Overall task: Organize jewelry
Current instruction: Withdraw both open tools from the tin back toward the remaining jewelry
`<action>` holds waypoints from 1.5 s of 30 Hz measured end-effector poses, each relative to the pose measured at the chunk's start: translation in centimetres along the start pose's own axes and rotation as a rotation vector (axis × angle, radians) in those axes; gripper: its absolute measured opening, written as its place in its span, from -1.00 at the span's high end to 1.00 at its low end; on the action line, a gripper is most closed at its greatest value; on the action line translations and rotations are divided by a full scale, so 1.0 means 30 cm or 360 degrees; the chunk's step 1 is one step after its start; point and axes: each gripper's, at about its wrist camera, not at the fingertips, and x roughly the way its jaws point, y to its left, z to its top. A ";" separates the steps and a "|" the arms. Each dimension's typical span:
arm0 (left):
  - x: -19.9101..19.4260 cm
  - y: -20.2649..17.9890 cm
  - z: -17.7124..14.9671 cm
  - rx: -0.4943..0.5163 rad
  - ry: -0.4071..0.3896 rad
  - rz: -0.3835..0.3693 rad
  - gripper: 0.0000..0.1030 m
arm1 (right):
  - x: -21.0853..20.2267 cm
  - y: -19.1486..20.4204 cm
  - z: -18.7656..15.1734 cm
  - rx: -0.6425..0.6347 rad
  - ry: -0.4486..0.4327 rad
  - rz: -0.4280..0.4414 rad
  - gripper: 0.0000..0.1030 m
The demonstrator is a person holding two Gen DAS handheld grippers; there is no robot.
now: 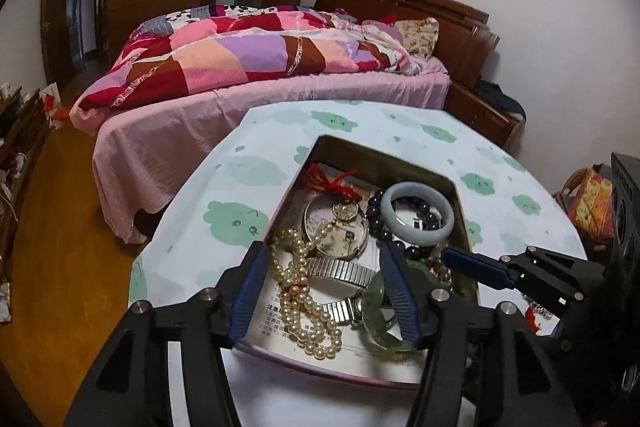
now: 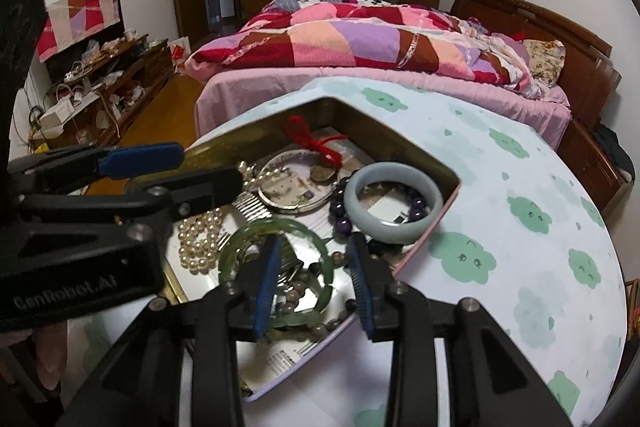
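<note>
An open tin box [image 1: 332,143] on the table holds a pearl necklace [image 1: 304,315], a watch with a metal band [image 1: 344,269], a pale jade bangle [image 2: 394,195], purple beads [image 2: 340,211], a red cord with a pendant [image 2: 312,139] and a green bangle [image 2: 240,239]. My left gripper [image 1: 322,283] stands open over the pearls and the watch band, touching neither. My right gripper [image 2: 314,283] is open too. Its left finger hangs over the green bangle's hole, and the bangle's right rim lies between the pads without being pressed. One right finger [image 1: 476,267] shows beside the left gripper.
The round table [image 2: 500,227] wears a white cloth with green cloud prints. A bed [image 1: 280,67] with a patchwork quilt stands just behind it. A cluttered low wooden cabinet [image 2: 100,87] lines the left wall, and a dark box [image 1: 624,211] sits at the table's right.
</note>
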 end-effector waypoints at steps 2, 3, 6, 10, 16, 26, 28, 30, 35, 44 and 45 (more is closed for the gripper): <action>-0.004 0.000 0.003 0.0001 -0.0013 0.0010 -0.14 | -0.008 -0.007 0.005 0.0013 -0.0012 -0.0003 0.26; -0.004 -0.002 0.004 0.0004 -0.0015 0.0017 -0.14 | -0.012 -0.008 0.006 0.0015 -0.0017 -0.0003 0.22; -0.009 -0.004 0.006 0.0010 -0.0018 0.0024 -0.15 | -0.022 -0.007 0.009 0.0009 -0.0034 -0.0006 0.18; -0.016 -0.014 0.005 0.0036 -0.0019 0.0032 -0.16 | -0.023 -0.006 0.007 0.0002 -0.0037 -0.0013 0.18; -0.022 -0.032 -0.001 0.0074 -0.0006 0.0056 -0.21 | -0.037 -0.013 0.001 0.0009 -0.0053 -0.0017 0.14; -0.028 -0.028 -0.002 0.0077 0.0011 0.0112 -0.29 | -0.047 -0.007 0.000 -0.0004 -0.0050 -0.0023 0.08; -0.030 -0.027 -0.004 0.0075 0.0013 0.0131 -0.34 | -0.047 -0.008 -0.001 -0.0004 -0.0047 -0.0023 0.07; -0.032 -0.028 -0.004 0.0075 0.0018 0.0144 -0.35 | -0.049 -0.008 0.000 -0.0005 -0.0049 -0.0024 0.06; -0.040 -0.041 -0.008 0.0088 0.0026 0.0165 -0.35 | -0.061 -0.015 -0.001 0.0000 -0.0061 -0.0031 0.06; -0.060 -0.098 -0.022 0.0156 0.0033 0.0195 -0.36 | -0.095 -0.046 -0.024 0.0029 -0.0064 -0.0036 0.06; -0.063 -0.106 -0.024 0.0165 0.0032 0.0195 -0.36 | -0.098 -0.050 -0.029 0.0030 -0.0064 -0.0031 0.06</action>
